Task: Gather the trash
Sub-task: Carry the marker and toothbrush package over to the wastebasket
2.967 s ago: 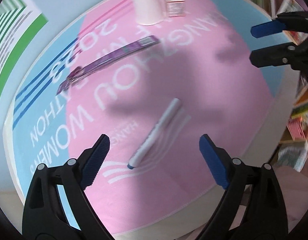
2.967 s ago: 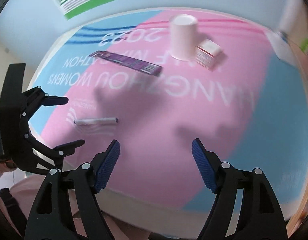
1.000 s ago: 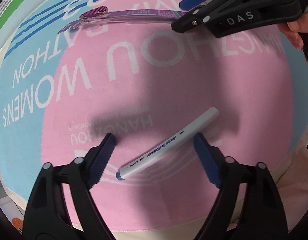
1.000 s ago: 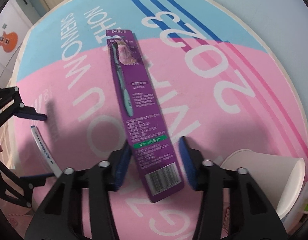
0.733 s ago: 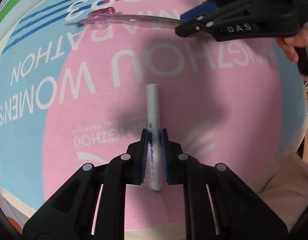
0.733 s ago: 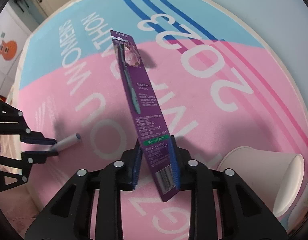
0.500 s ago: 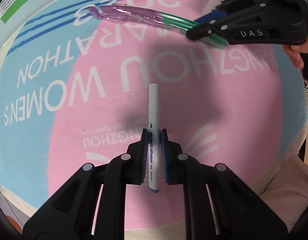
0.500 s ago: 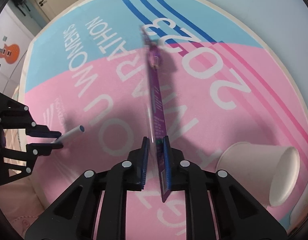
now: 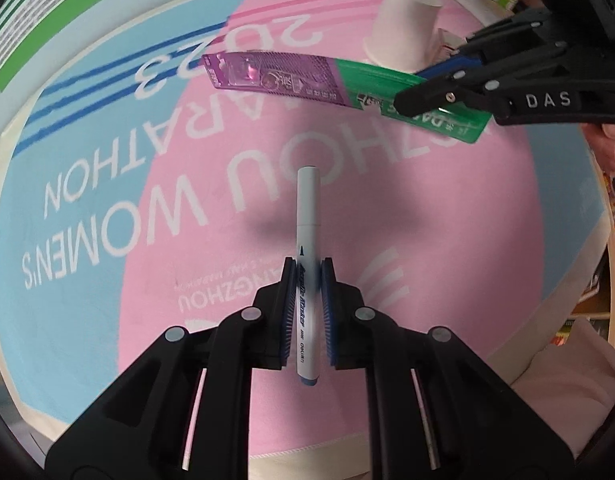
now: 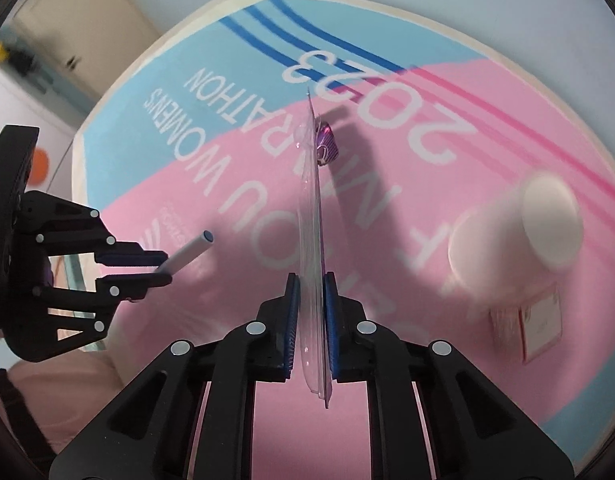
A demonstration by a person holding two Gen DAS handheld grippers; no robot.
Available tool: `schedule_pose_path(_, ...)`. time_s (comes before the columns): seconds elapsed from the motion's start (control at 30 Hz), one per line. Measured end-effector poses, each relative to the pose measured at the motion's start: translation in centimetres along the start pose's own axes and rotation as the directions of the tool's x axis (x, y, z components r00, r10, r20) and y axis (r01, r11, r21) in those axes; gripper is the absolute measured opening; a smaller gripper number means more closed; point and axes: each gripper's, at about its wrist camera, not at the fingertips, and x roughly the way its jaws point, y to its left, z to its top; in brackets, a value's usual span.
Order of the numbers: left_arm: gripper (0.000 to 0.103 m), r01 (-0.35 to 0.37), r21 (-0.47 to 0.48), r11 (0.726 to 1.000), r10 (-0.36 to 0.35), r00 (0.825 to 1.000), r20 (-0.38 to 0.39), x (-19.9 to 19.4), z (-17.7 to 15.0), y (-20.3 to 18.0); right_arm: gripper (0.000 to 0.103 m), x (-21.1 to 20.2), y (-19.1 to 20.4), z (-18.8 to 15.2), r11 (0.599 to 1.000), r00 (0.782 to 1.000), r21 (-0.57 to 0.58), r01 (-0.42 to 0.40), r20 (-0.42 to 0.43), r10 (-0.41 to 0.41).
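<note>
**Both jaws loaded: pen left, toothbrush pack right**

Left wrist view: the left gripper (image 9: pixel 308 280) has its jaws closed tight on the pen (image 9: pixel 307 248), gripping the barrel below its middle, so the capped end sticks out ahead and the blue tail pokes out behind. The pen hangs clear of the bench (image 9: pixel 87 240), over the pink part of its printed cloth near the front edge. Toward the far right corner the right gripper (image 9: pixel 419 98) holds the pack (image 9: pixel 307 78) by its green end, the purple end reaching out to the left. A cup (image 9: pixel 403 28) stands upside down behind it.

Right wrist view: the right gripper (image 10: pixel 309 312) is clamped on the pack (image 10: pixel 315 240), seen edge-on, with the pads on the card near one end. It is lifted off the cloth. The cup (image 10: pixel 515 228) and a small box (image 10: pixel 535 320) sit toward the right edge, the box just in front of the cup.

Handling, as a judgement: the pen is light, stiff and smooth, so it could slide lengthways; a grip near the middle suits it. The pack is light but long and bendy, its clear blister slippery; held at one end, it may droop or swing.
</note>
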Motion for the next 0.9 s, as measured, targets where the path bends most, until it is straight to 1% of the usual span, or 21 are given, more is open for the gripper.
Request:
schedule_pose_path(0.1,0.011,0.019,0.067,0.998,-0.019,1.0,0.003,0.3,-0.7,-1.4,0.013,-0.7,0.2,-1.6,0.996,1.0,0.087,0.012,0.024,-0.014)
schedule_pose_path(0.2,0.011,0.041,0.158,0.987,-0.043,0.999,0.005,0.4,-0.8,-2.2,0.013,-1.7,0.8,-3.6,0.985,0.997,0.168,0.047,0.048,-0.056)
schedule_pose_path(0.27,0.011,0.053,0.22,0.974,-0.056,0.998,0.007,0.1,-0.8,-2.7,0.013,-2.5,1.2,-5.0,0.973,0.995,0.221,0.065,0.062,-0.08)
schedule_pose_path(0.37,0.011,0.077,0.33,0.941,-0.085,0.996,0.007,-0.3,-1.1,-4.0,0.013,-3.5,2.1,-7.5,0.946,0.989,0.311,0.096,0.081,-0.127)
schedule_pose_path(0.4,0.011,0.083,0.354,0.932,-0.091,0.996,0.005,-0.1,-1.1,-4.2,0.013,-3.9,2.5,-8.3,0.936,0.987,0.337,0.101,0.087,-0.138)
schedule_pose_path(0.47,0.011,0.103,0.427,0.899,-0.11,0.994,-0.008,-0.2,-1.5,-5.5,0.013,-4.6,3.3,-10.5,0.908,0.981,0.402,0.12,0.095,-0.172)
schedule_pose_path(0.5,0.011,0.107,0.451,0.886,-0.114,0.993,-0.012,-0.2,-1.6,-6.0,0.013,-4.9,3.6,-11.3,0.896,0.979,0.426,0.123,0.098,-0.181)
schedule_pose_path(0.57,0.011,0.12,0.519,0.846,-0.127,0.992,-0.022,-0.2,-2.1,-7.6,0.013,-5.6,4.5,-13.9,0.862,0.973,0.489,0.133,0.101,-0.207)
schedule_pose_path(0.6,0.011,0.126,0.538,0.833,-0.132,0.991,-0.027,-0.1,-2.2,-8.1,0.013,-5.8,4.8,-14.7,0.85,0.971,0.509,0.139,0.1,-0.218)
schedule_pose_path(0.67,0.011,0.14,0.595,0.792,-0.145,0.989,-0.039,-0.2,-2.7,-9.9,0.013,-6.5,5.6,-17.4,0.811,0.964,0.566,0.149,0.098,-0.246)
schedule_pose_path(0.7,0.011,0.146,0.611,0.778,-0.151,0.988,-0.043,-0.2,-2.8,-10.6,0.013,-6.8,5.8,-18.4,0.796,0.962,0.586,0.153,0.097,-0.256)
schedule_pose_path(0.77,0.011,0.159,0.655,0.739,-0.166,0.985,-0.051,-0.4,-3.4,-12.3,0.013,-7.8,6.6,-21.3,0.75,0.952,0.642,0.161,0.099,-0.289)
schedule_pose_path(0.8,0.011,0.164,0.679,0.716,-0.173,0.983,-0.055,-0.6,-3.7,-13.4,0.013,-8.2,6.9,-22.3,0.733,0.948,0.66,0.163,0.101,-0.301)
schedule_pose_path(0.87,0.011,0.174,0.729,0.662,-0.189,0.98,-0.062,-1.0,-4.7,-15.7,0.013,-9.2,8.0,-25.0,0.688,0.936,0.706,0.171,0.101,-0.336)
schedule_pose_path(0.9,0.011,0.176,0.744,0.645,-0.194,0.979,-0.064,-1.3,-5.2,-16.5,0.013,-9.7,8.7,-26.5,0.663,0.93,0.729,0.171,0.101,-0.352)
